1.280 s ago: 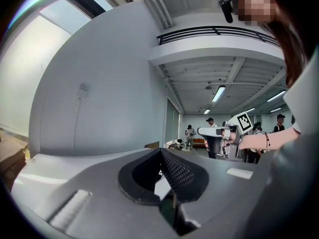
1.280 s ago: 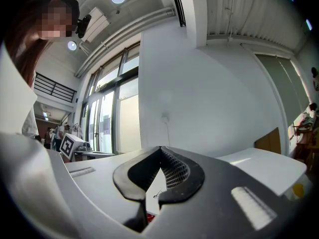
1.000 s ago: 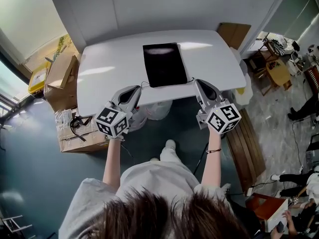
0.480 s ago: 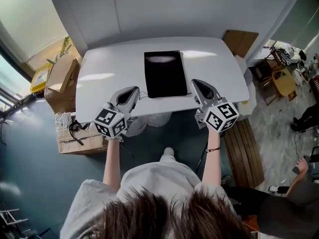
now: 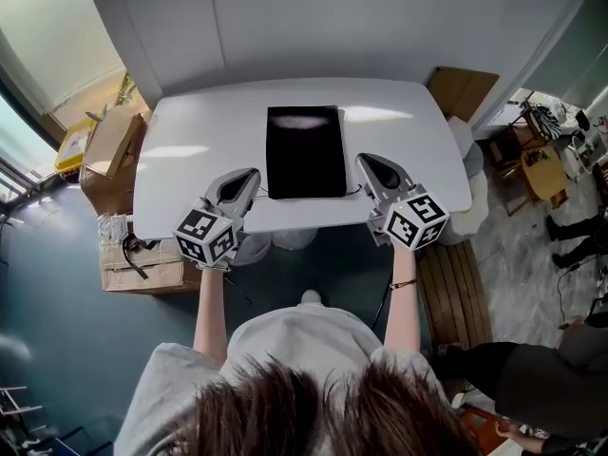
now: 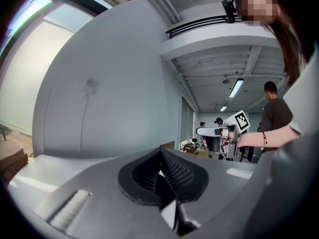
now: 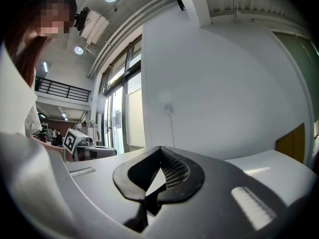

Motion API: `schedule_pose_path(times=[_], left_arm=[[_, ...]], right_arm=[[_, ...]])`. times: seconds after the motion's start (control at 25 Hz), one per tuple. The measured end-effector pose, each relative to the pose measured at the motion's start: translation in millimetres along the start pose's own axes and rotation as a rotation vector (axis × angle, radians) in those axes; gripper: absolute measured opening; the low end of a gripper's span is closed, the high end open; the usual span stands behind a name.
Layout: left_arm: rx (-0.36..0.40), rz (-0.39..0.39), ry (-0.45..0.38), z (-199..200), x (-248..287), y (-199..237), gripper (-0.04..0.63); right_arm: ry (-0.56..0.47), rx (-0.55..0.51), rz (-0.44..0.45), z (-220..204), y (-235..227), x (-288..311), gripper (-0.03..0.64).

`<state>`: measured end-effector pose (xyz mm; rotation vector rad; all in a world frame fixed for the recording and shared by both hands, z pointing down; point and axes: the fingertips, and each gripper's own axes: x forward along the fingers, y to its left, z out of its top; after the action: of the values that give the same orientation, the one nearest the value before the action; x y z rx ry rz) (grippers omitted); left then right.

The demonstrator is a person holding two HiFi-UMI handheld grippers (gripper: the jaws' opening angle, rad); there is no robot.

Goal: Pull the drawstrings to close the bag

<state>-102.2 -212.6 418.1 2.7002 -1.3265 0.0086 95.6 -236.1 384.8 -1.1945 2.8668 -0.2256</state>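
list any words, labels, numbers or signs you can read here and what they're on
No readable text in any view.
Black-and-white marker cubes, left and right: square code patterns only, no letters or numbers.
Brown cardboard boxes: any print is too small to read.
Flat black fabric bag: no print shows.

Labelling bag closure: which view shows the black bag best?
Head view: the whole black bag lies flat on the white table, its near end between the left tool and right tool. Both gripper views show none of it, only shut jaws and the wall.
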Motion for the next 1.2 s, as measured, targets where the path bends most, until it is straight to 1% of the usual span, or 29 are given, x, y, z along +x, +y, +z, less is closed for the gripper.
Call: schedule_pose_path(times=[0.08, 0.24, 0.4, 0.52, 0.6, 0.76, 1.0, 1.2], left_arm=[[0.007, 0.015, 0.004, 0.1, 7.6, -0.2, -0.005], [0.033, 0.02, 0.054, -5.9, 20.9, -3.5, -0.005], [0.021, 0.047, 0.045, -11.4, 26.3, -3.1, -0.005], [0.023, 0.076, 0.065, -18.1, 26.7, 1.2, -0.005], [0.012, 0.084, 0.08, -23.9, 26.0, 5.5, -0.005], [-0.006, 0.082, 0.097, -31.1, 25.6, 13.4, -0.005], [0.003, 0.087, 0.11, -33.6, 29.7, 25.6, -0.005], [0.015, 0.08, 0.126, -38.3, 37.6, 40.9, -0.005]], right_arm=[[0.008, 0.002, 0.014, -1.1, -7.4, 1.1, 0.012], [0.029, 0.008, 0.015, -8.6, -24.2, 1.8, 0.012], [0.057, 0.021, 0.03, -23.2, -36.4, -0.1, 0.012], [0.071, 0.029, 0.048, -28.1, -40.0, 1.4, 0.012], [0.08, 0.037, 0.056, -32.0, -40.7, 4.7, 0.012], [0.089, 0.057, 0.06, -38.5, -40.7, 13.1, 0.012], [0.114, 0.078, 0.067, -46.7, -41.5, 21.9, 0.012], [0.141, 0.085, 0.049, -52.8, -52.1, 30.6, 0.014]])
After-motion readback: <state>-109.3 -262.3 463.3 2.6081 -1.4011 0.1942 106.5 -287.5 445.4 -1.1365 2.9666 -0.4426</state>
